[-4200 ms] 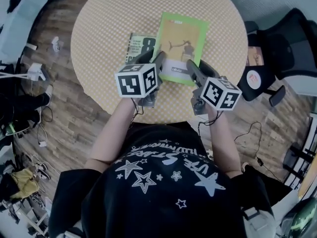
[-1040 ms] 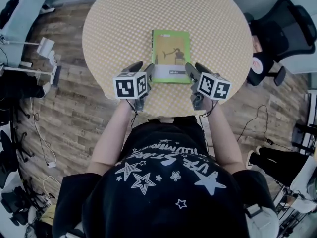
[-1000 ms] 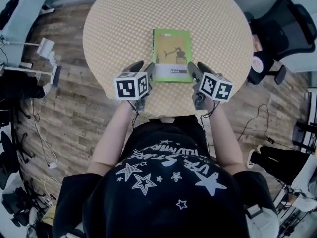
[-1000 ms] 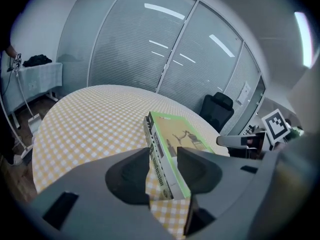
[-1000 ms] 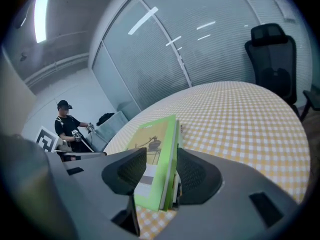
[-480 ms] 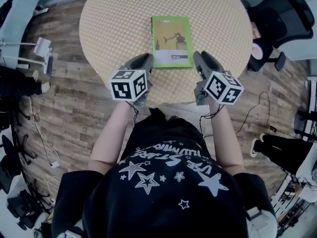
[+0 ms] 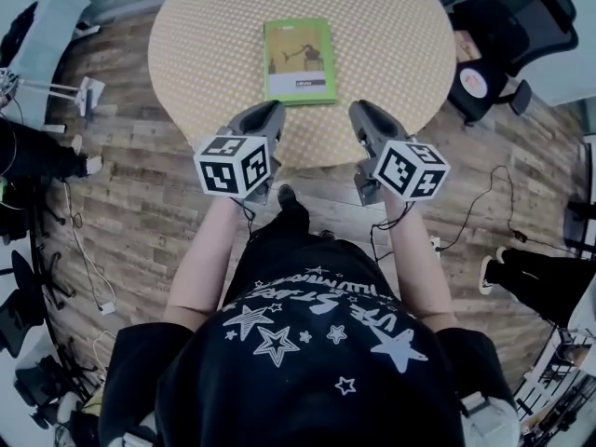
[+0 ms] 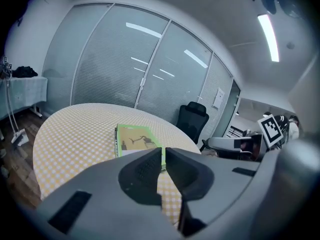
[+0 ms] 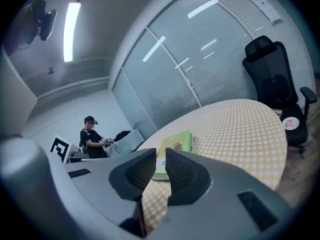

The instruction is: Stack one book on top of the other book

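Green paperback book (image 7: pixel 299 60) flat on round yellow-checked bench (image 7: pixel 400 35), 12 o'clock of grippers. Left gripper (image 7: pixel 264 117), right gripper (image 7: pixel 366 119): fingers closing, narrow, empty.

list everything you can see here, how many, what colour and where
table: one, round, yellow checked cloth, top of the head view
book: one cover showing, green, flat on the table's near half; whether another lies under it cannot be told from above
office chair: at least one, black, right of the table
floor: wood planks, around the table
other person: one, dark clothes, far left in the right gripper view
shirt: one, black with white stars, bottom of the head view
left gripper: one, grey with a marker cube, by the table's near edge, jaws closing, nothing between them
right gripper: one, same look and place, jaws closing, nothing between them
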